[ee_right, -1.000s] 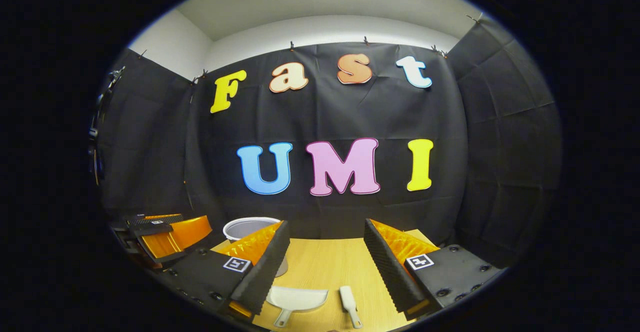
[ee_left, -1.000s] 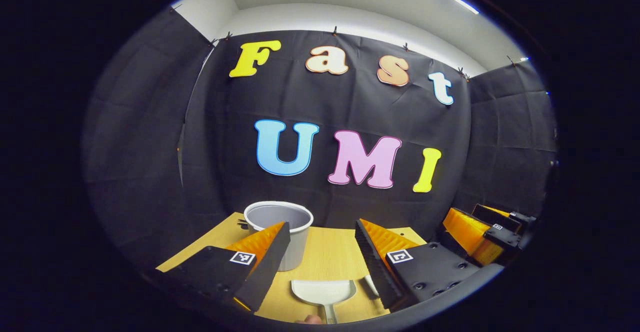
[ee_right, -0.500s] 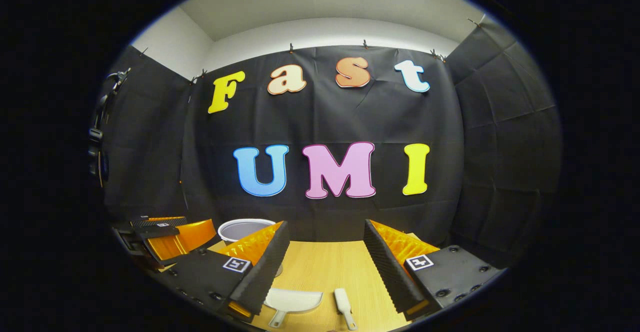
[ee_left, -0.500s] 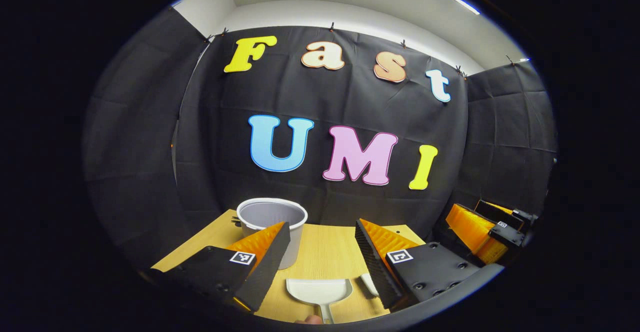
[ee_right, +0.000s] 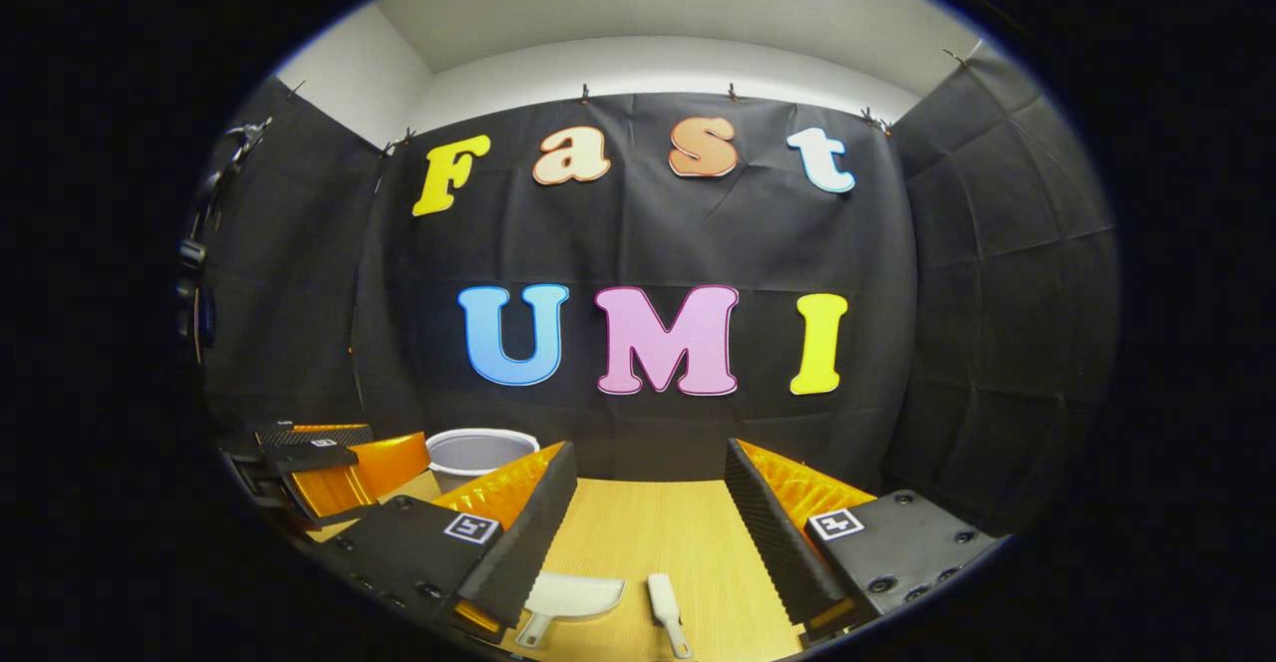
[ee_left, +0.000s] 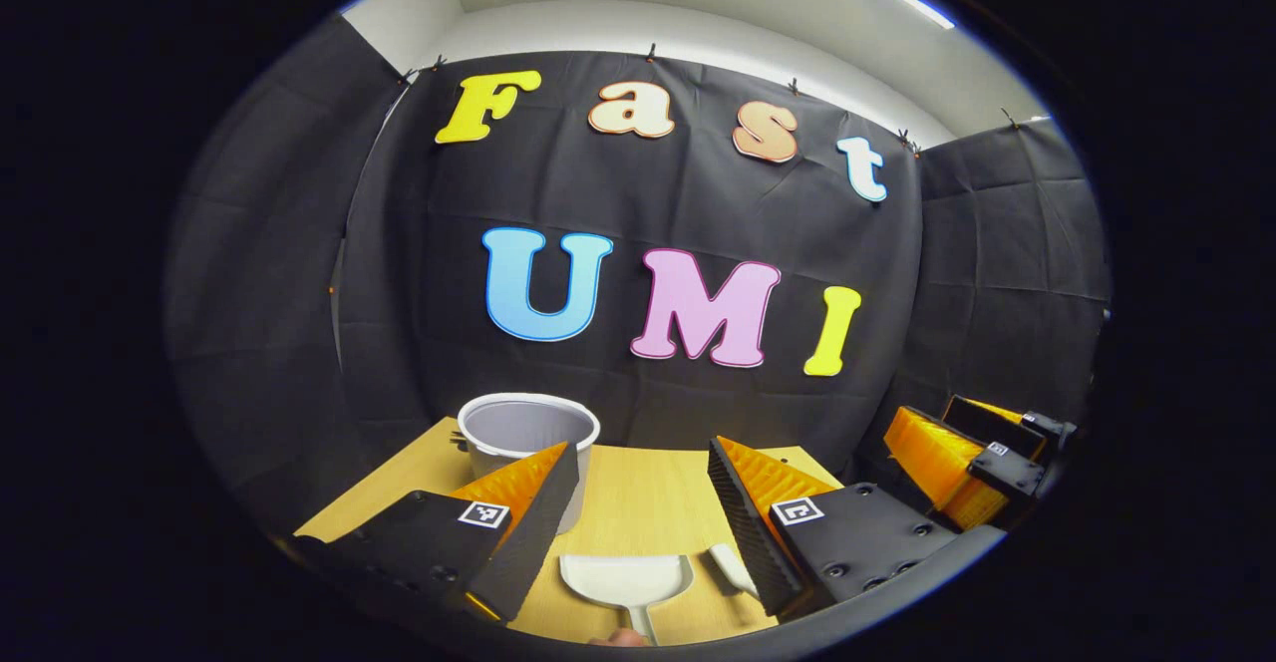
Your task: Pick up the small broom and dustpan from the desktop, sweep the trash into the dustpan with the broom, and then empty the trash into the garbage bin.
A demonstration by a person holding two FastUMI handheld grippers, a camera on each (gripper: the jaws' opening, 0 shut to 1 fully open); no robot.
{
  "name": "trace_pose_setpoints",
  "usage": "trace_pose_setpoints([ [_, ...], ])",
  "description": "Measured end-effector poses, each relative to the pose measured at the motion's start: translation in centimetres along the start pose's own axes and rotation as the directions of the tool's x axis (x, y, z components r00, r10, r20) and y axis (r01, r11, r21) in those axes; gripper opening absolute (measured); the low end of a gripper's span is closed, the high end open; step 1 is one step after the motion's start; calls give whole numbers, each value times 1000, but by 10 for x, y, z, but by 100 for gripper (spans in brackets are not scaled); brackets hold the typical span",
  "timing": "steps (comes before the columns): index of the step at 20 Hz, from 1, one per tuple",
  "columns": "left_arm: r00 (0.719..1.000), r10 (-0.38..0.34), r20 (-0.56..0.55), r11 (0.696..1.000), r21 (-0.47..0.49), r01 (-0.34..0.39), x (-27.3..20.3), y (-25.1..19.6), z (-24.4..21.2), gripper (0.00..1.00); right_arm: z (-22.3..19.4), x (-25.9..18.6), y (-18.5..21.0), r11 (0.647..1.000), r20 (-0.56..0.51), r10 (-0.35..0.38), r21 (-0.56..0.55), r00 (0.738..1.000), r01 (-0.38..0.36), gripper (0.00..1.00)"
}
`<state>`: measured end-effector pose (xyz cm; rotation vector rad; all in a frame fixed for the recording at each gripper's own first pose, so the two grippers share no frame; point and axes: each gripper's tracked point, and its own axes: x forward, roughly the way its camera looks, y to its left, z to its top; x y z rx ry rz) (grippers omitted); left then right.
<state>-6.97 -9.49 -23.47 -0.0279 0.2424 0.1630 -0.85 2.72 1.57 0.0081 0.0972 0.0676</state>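
Left gripper view has the left gripper (ee_left: 643, 497) hanging above the desk (ee_left: 648, 488) with its jaws spread wide and nothing between them, lined up over the dustpan (ee_left: 625, 578), which lies flat with its handle toward the camera, likely so that handle can be taken first. The broom (ee_left: 731, 569) lies just beside it. The bin (ee_left: 525, 435) stands farther back, left of the tools, handy for emptying later. Right gripper view shows the right gripper (ee_right: 650, 507) likewise spread and empty, with the broom (ee_right: 666, 605) below it. Trash is too small to make out.
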Motion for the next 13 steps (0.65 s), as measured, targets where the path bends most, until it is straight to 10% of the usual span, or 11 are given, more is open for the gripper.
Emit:
trace_pose_setpoints([
  [13, 1000, 27, 3, 999, 20, -27, -2, 7, -5, 77, -11, 1, -5, 1000, -35, -2, 23, 999, 3, 86],
])
